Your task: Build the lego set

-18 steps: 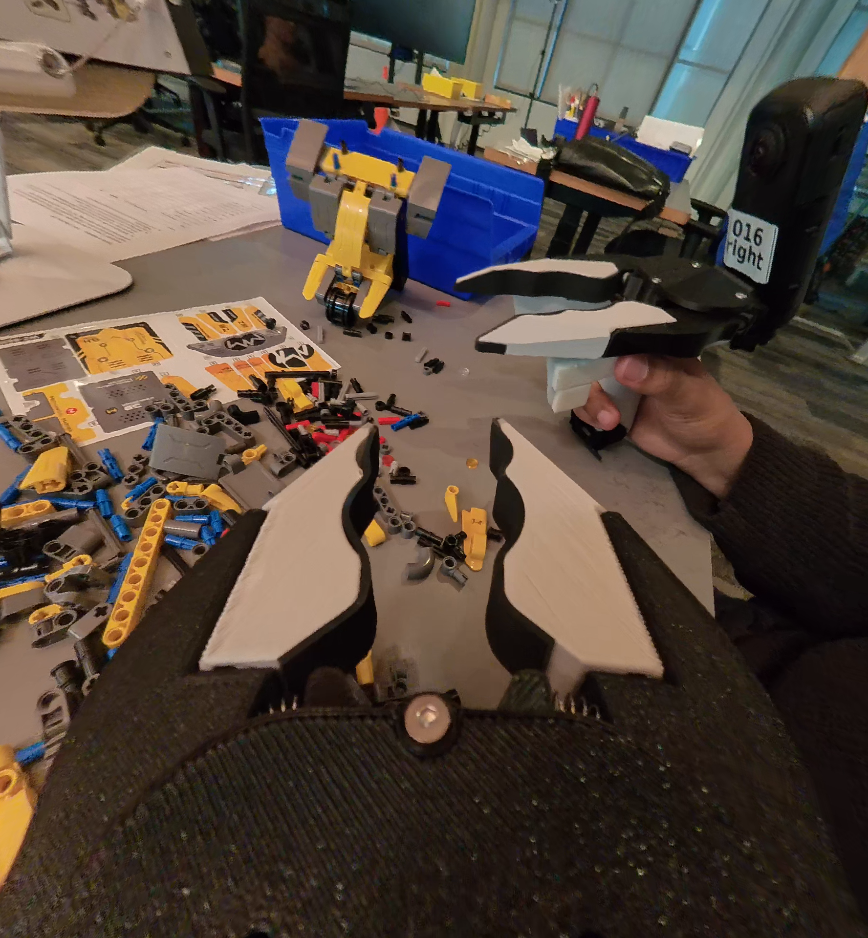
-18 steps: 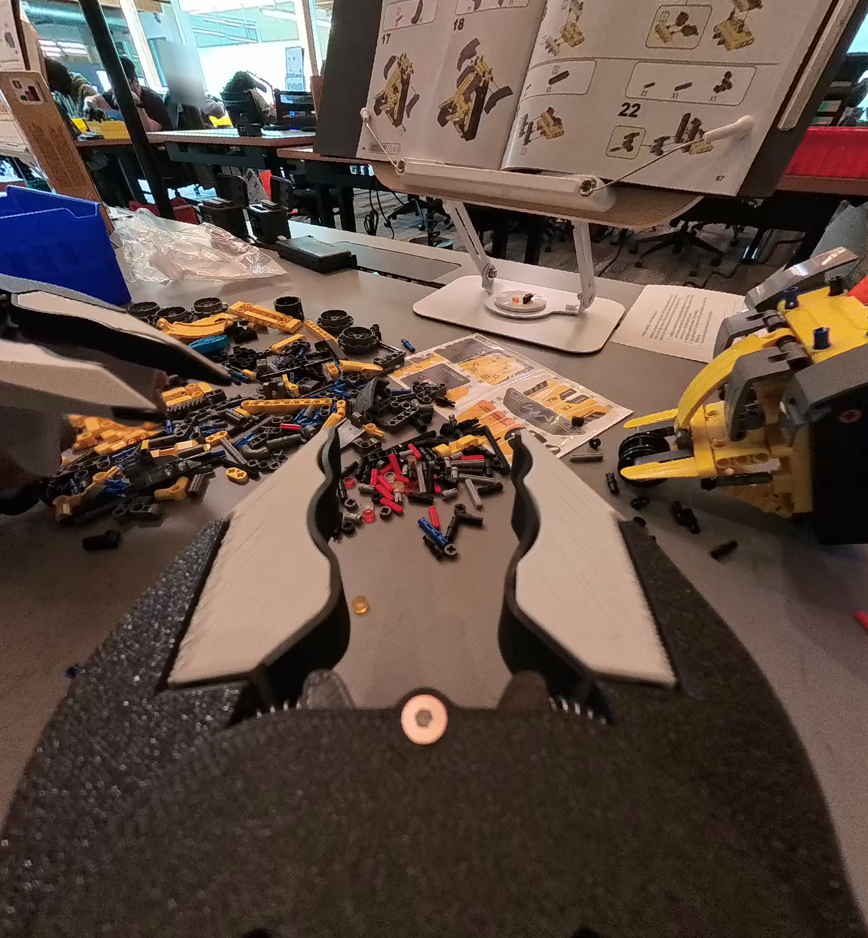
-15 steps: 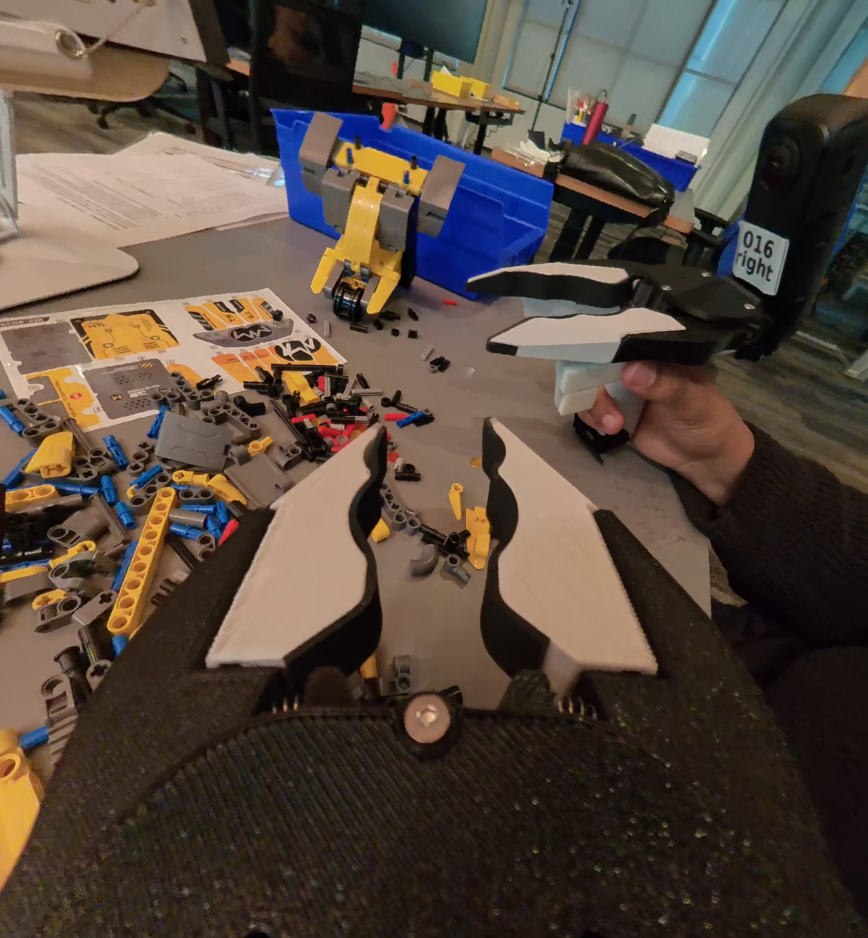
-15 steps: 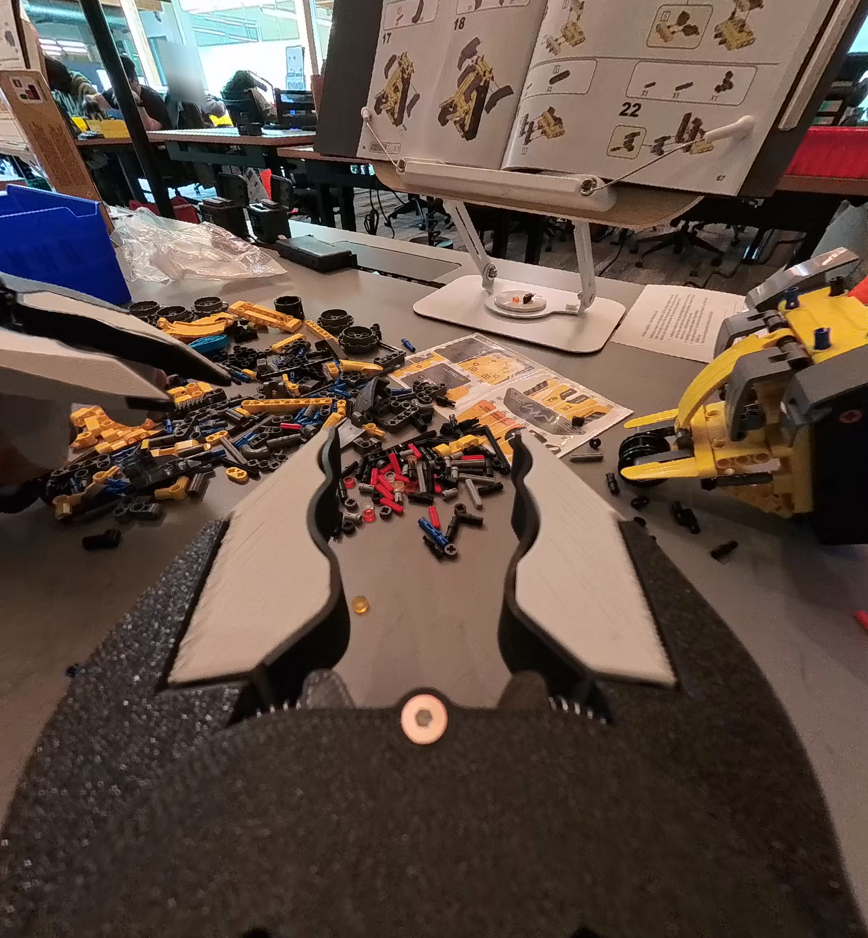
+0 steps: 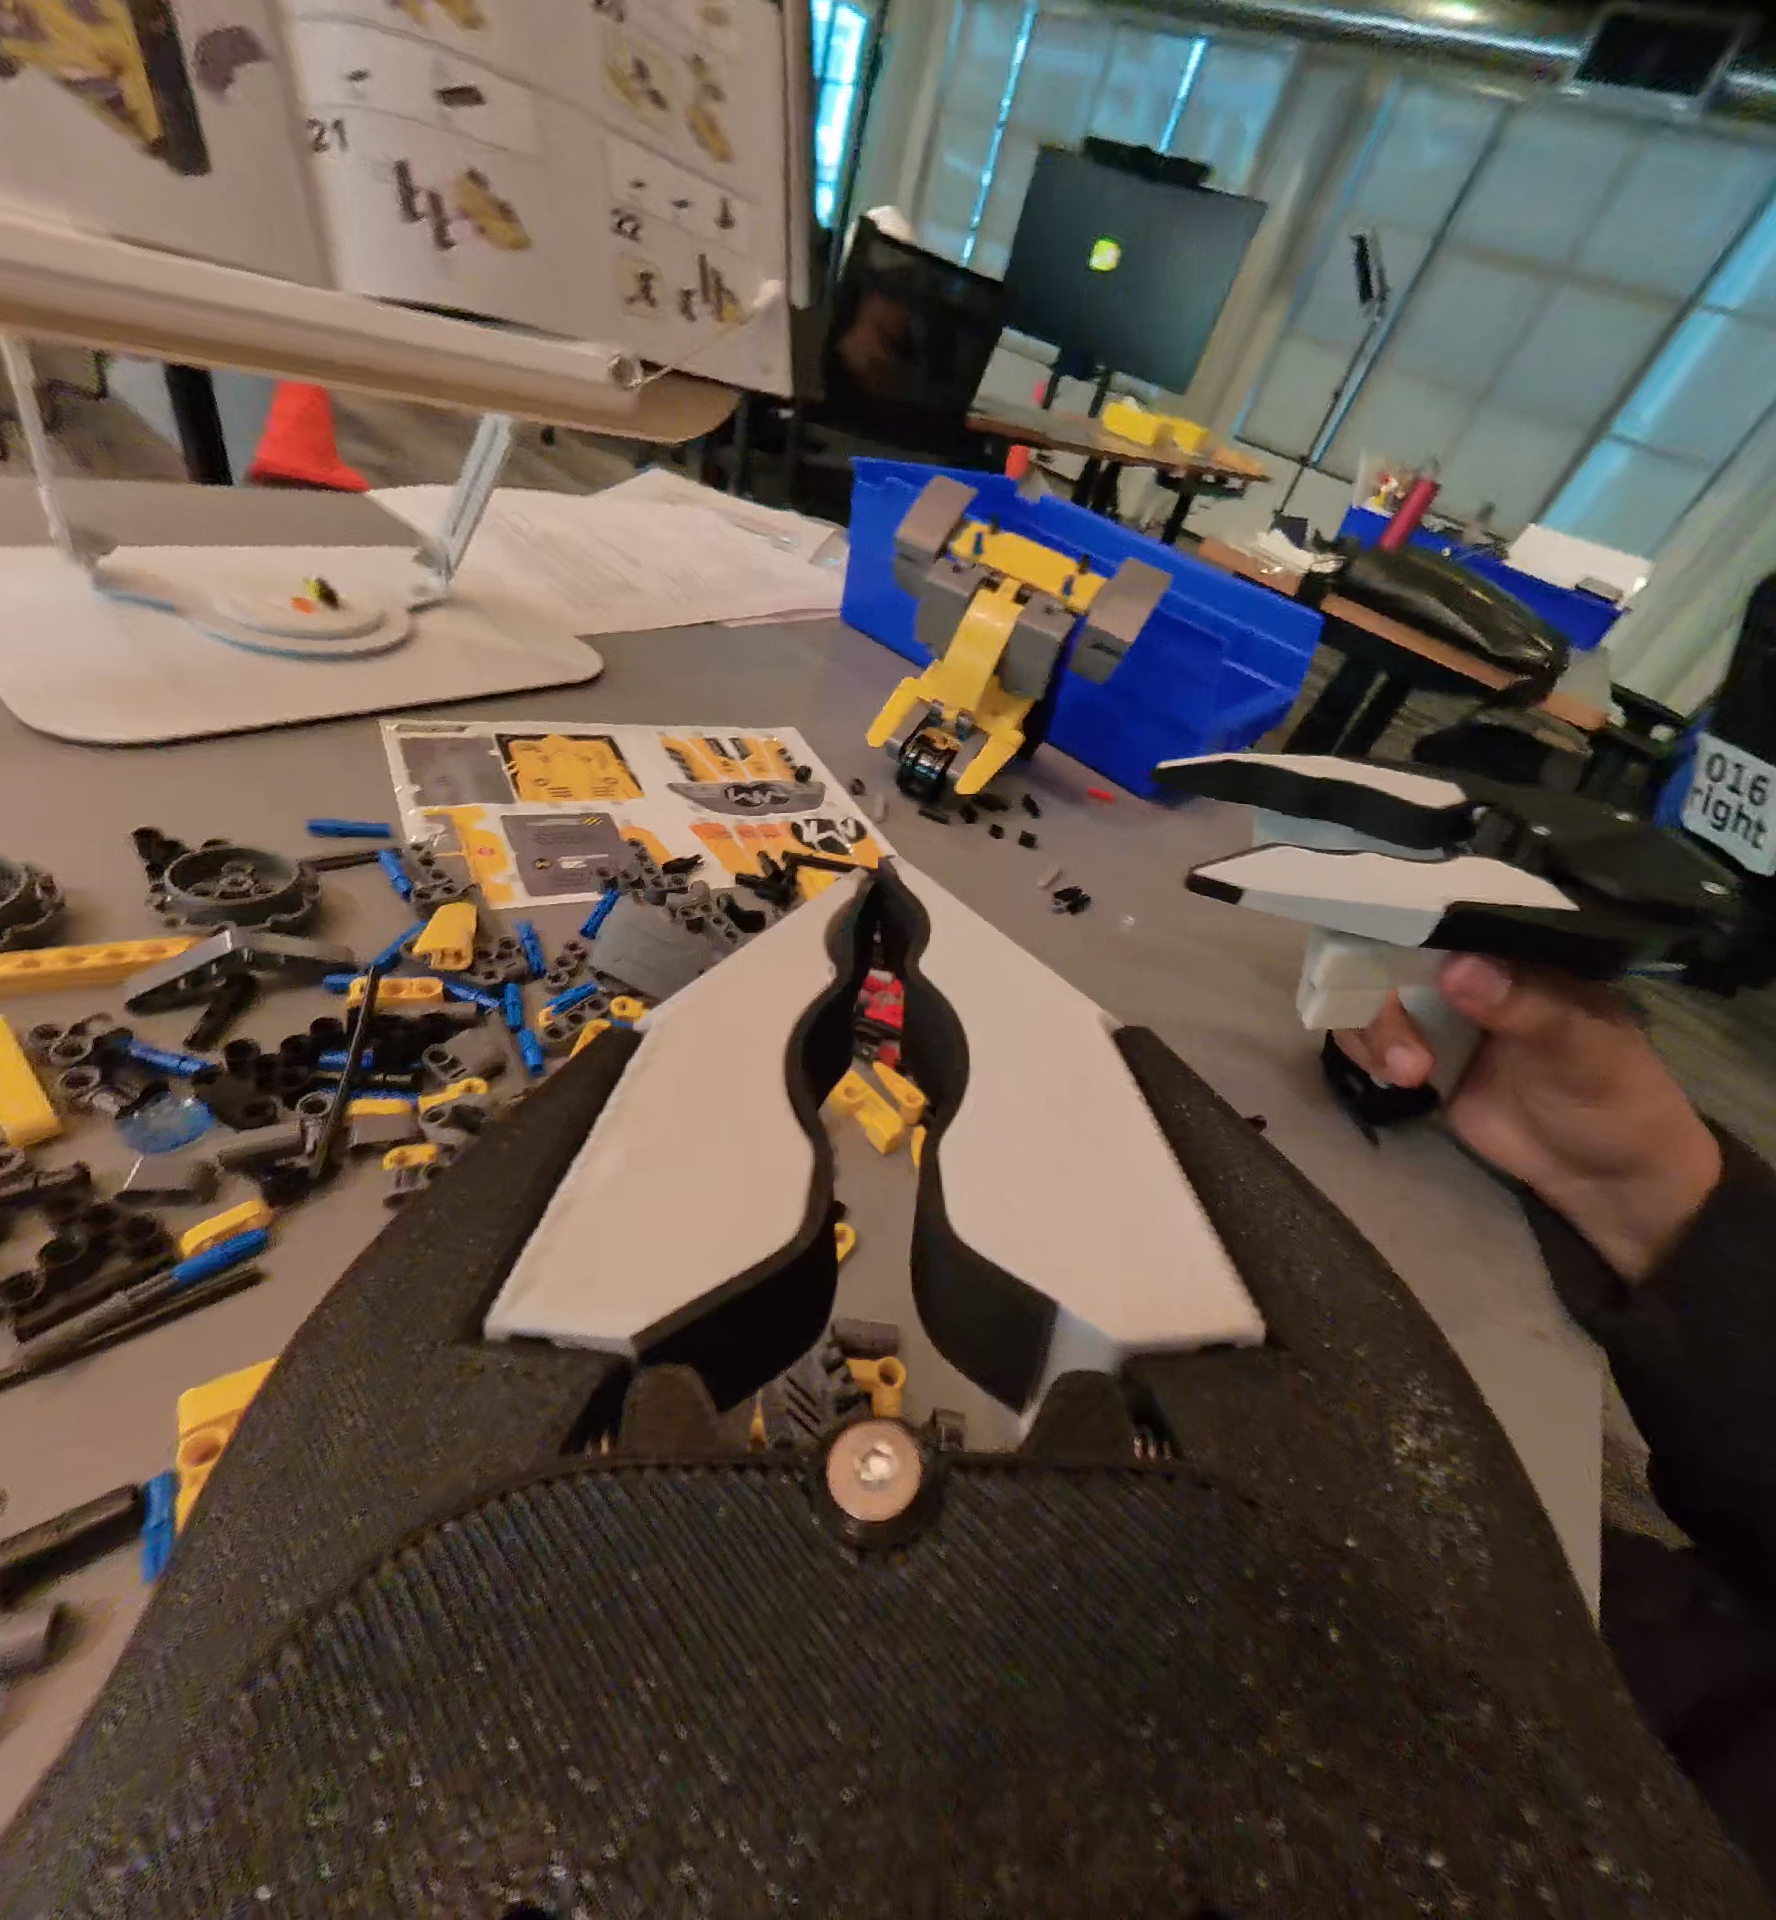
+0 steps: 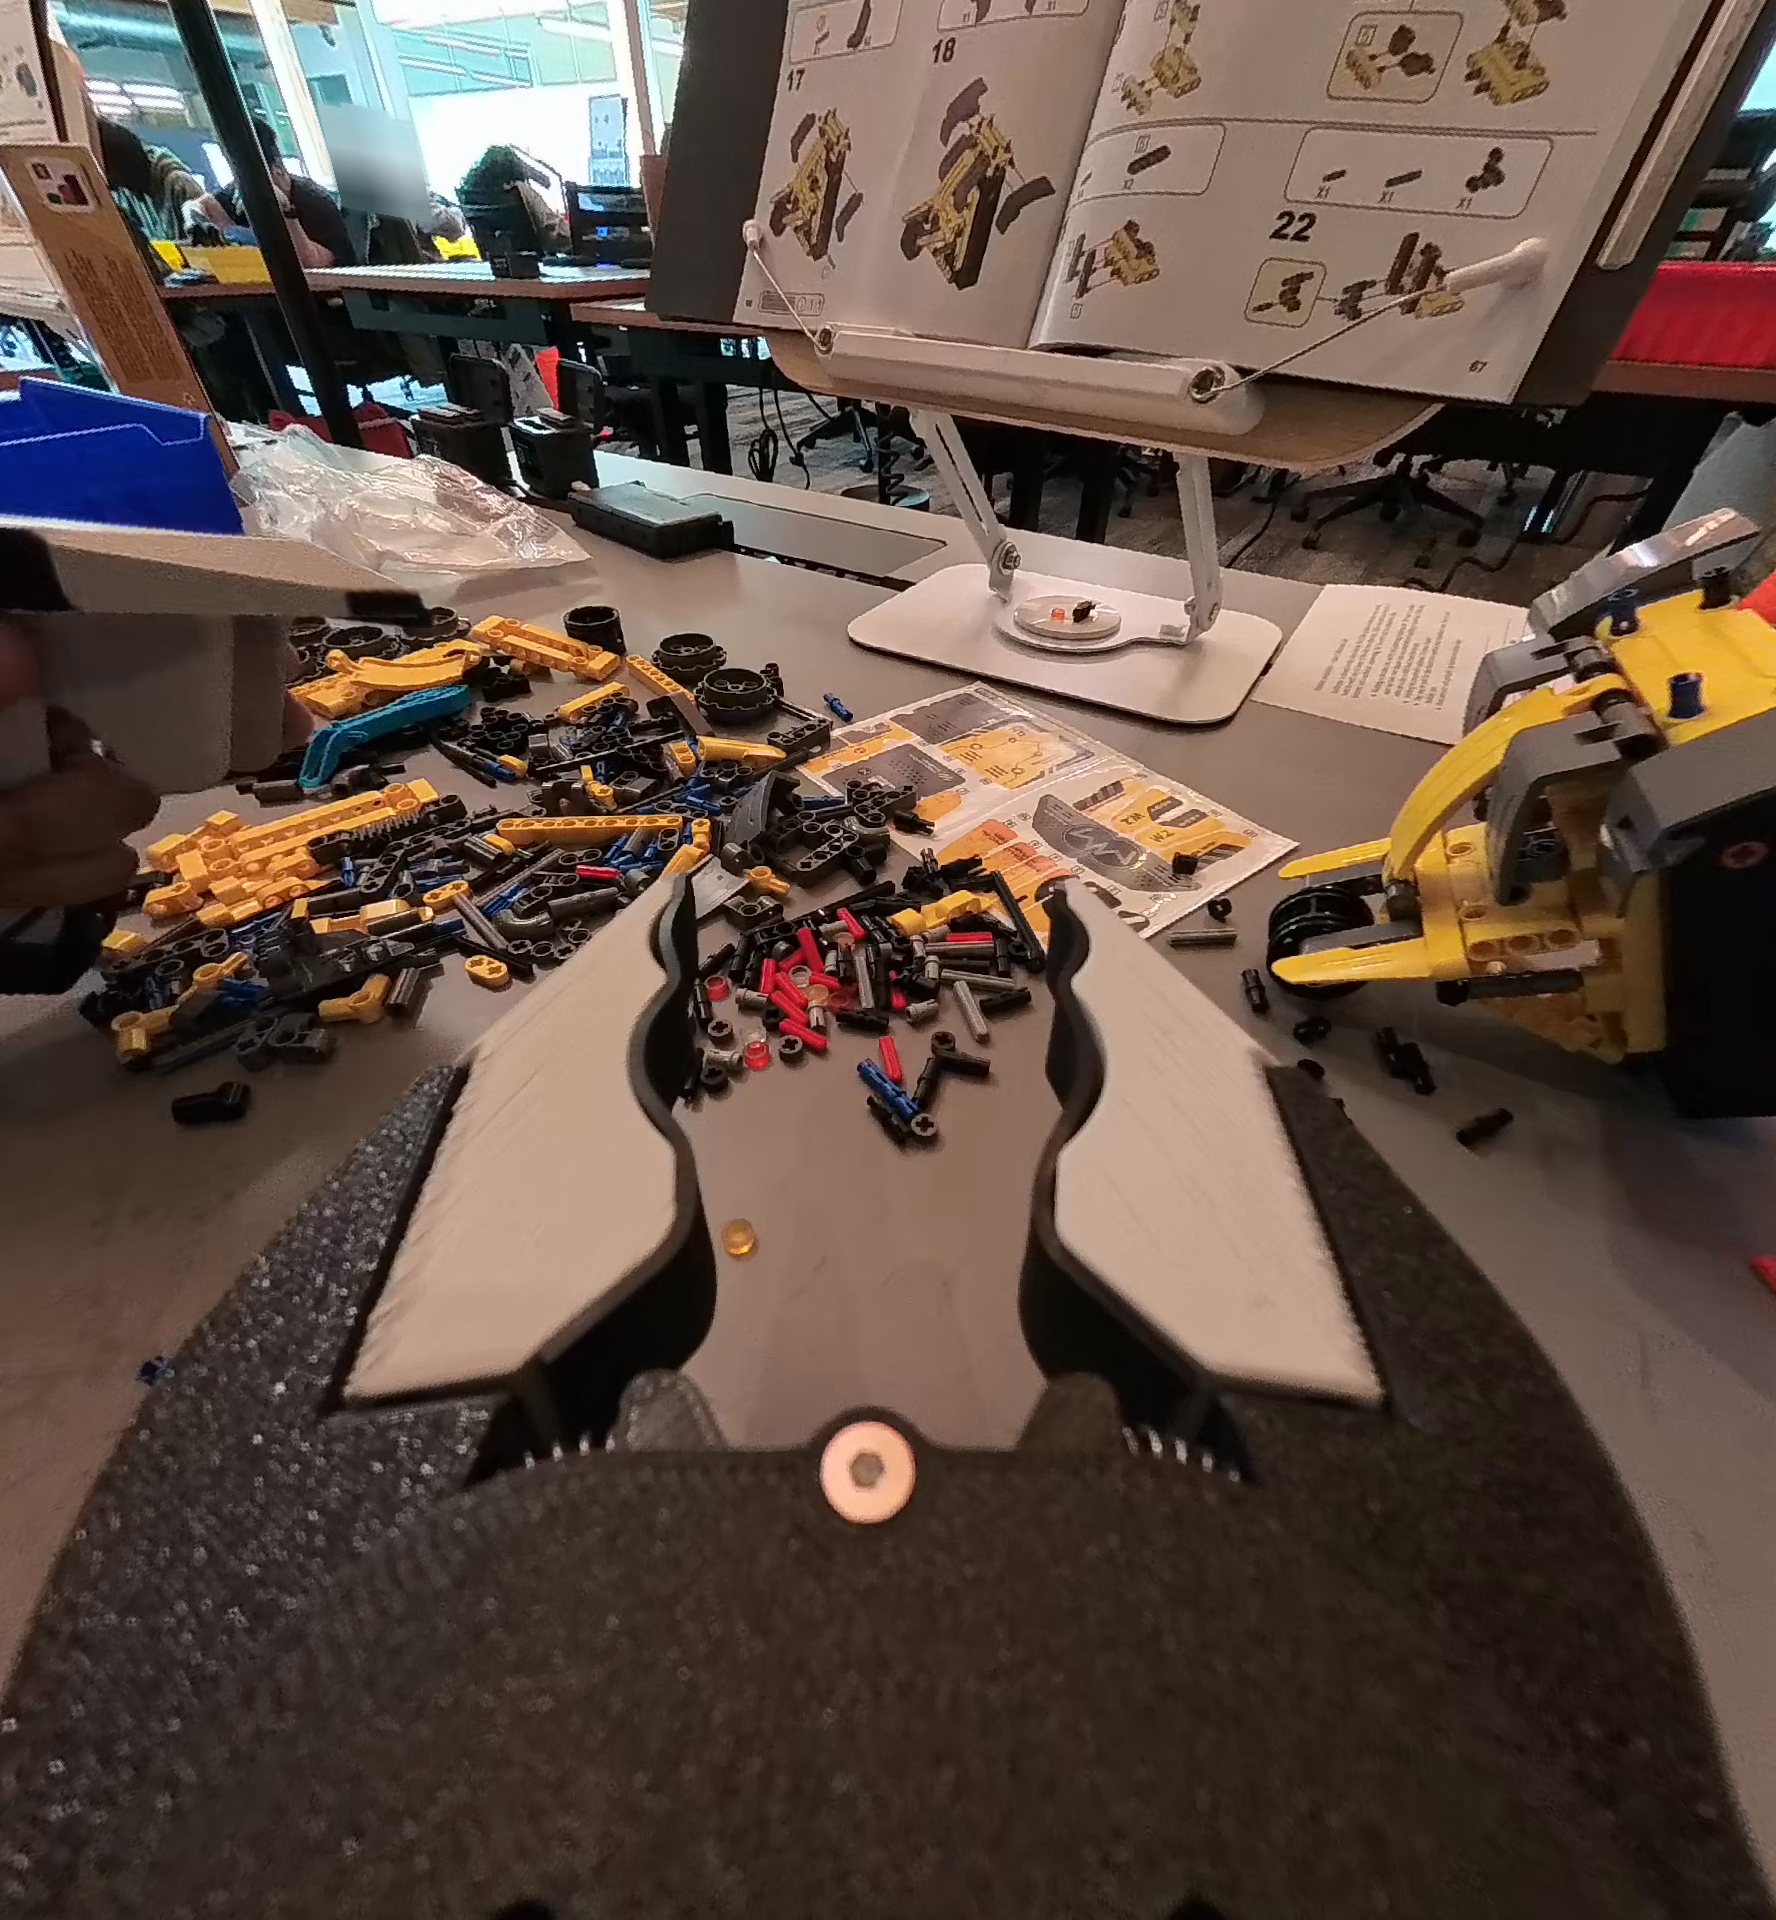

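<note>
My left gripper (image 5: pixel 877 883) is shut above the loose pile of yellow, black, grey and blue Lego pieces (image 5: pixel 344 1039); nothing shows between its tips. It also shows edge-on at the left of the right wrist view (image 6: pixel 396 603). My right gripper (image 6: pixel 868 899) is open and empty, hovering over small red, black and grey pins (image 6: pixel 842 987). It also shows in the left wrist view (image 5: pixel 1175 828), held in a hand. The partly built yellow and grey model (image 5: pixel 977 665) (image 6: pixel 1549 831) stands to the right of the pins.
An instruction booklet (image 6: pixel 1123 156) sits on a white stand (image 6: pixel 1071 644) at the back. A sticker sheet (image 6: pixel 1050 800) lies past the pins. A blue bin (image 5: pixel 1175 665) stands behind the model. Another blue bin (image 6: pixel 63 457) and a plastic bag (image 6: pixel 396 509) are far left.
My left gripper has closed from open and its view has tilted up and swung left. The right gripper has stayed open in about the same place.
</note>
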`<state>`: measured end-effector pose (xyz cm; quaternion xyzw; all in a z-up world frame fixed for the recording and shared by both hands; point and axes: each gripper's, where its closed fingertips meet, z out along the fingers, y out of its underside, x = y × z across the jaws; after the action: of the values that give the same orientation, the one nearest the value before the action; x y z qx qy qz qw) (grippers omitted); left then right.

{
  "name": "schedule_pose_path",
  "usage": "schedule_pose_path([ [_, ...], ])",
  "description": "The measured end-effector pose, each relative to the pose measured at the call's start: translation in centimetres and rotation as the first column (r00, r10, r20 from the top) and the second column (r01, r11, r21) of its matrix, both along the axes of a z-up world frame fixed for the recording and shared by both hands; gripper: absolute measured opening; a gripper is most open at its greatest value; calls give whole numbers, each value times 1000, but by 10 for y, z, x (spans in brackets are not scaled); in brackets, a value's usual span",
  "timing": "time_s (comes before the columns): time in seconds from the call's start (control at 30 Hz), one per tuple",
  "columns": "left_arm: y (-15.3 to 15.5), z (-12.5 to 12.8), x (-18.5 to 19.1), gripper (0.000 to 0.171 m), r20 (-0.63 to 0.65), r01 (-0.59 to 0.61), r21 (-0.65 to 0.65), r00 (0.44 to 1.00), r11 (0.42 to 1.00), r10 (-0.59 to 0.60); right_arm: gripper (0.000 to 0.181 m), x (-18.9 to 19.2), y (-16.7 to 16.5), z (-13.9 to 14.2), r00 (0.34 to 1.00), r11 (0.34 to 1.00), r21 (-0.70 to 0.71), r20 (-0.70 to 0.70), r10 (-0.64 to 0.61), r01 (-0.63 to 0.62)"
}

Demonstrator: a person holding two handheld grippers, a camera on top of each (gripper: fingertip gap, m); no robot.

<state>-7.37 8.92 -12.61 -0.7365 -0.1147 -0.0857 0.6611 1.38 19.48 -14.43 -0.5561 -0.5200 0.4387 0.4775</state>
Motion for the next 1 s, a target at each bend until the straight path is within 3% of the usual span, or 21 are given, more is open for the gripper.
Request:
schedule_pose_path([
  [0.1,0,-2,-2,0,0,-16,-14,1000,1000,16,67,0,0,0,1000,1000,1,0,0,0],
  [0.27,-4,2,-12,0,-105,-99,-5,990,995,98,67,0,0,0,1000,1000,1,-1,1,-1],
  [0.4,-3,-8,-18,30,-153,-132,-69,981,989,120,67,0,-1,0,1000,1000,4,-1,2,-2],
  [0.47,-8,-7,-30,35,-177,-189,-70,969,979,174,67,0,-1,0,1000,1000,5,-2,5,-5],
  [0.63,-43,-6,-96,19,-208,-402,-103,903,910,375,67,0,-3,1,1000,1000,2,-6,13,-13],
  [0.77,-57,-35,-116,21,-179,-382,-245,921,891,345,67,0,-3,0,1000,1000,8,1,12,-12],
  [0.87,-63,-31,-123,18,-197,-406,-228,909,885,367,67,0,-4,0,1000,1000,13,3,11,-11],
  [1.0,-59,-32,-116,17,-135,-348,-220,936,911,325,67,-1,-4,0,1000,1000,16,4,12,-12],
])
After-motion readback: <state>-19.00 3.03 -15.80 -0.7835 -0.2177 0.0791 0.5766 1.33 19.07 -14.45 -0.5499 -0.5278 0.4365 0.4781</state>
